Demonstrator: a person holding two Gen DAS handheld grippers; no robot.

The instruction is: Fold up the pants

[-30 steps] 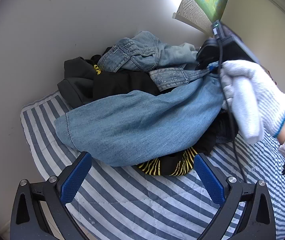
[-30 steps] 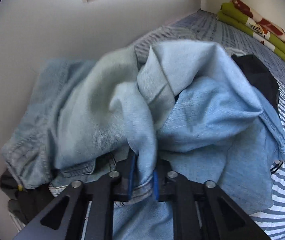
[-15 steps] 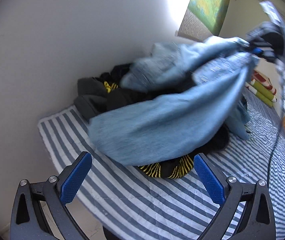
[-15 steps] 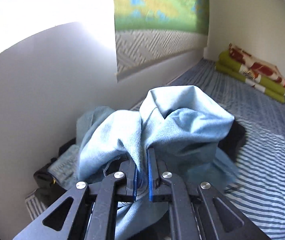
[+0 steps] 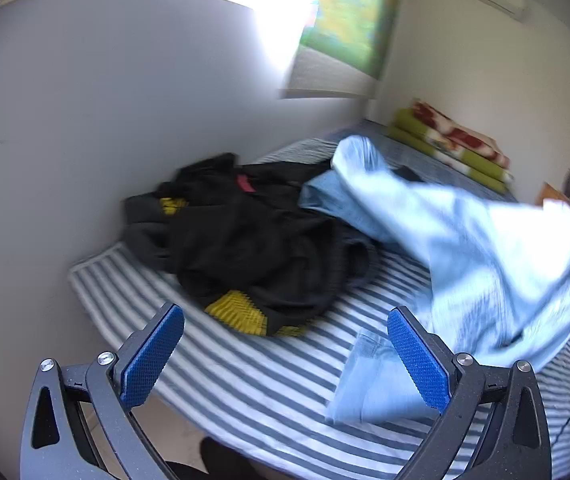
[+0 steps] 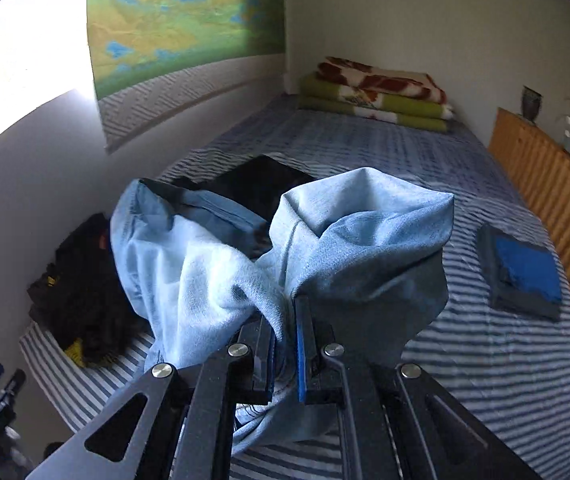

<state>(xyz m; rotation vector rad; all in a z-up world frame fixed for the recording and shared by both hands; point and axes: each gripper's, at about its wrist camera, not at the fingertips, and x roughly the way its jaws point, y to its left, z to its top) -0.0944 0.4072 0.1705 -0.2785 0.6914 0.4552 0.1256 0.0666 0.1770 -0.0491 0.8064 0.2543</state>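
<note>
Jeans [image 6: 357, 248] now lifted off the dark pile [image 5: 253, 232] — right fingers [image 6: 304, 344] clamp them, left fingers [image 5: 153, 356] wide.

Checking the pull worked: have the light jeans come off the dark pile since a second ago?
Yes. The light jeans now hang right of the dark pile, which they covered.

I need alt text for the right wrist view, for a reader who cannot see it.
The right gripper is shut on a bunched pair of light blue jeans, held above a striped bed. A pile of black clothes lies at left, folded blankets at the far end.
</note>
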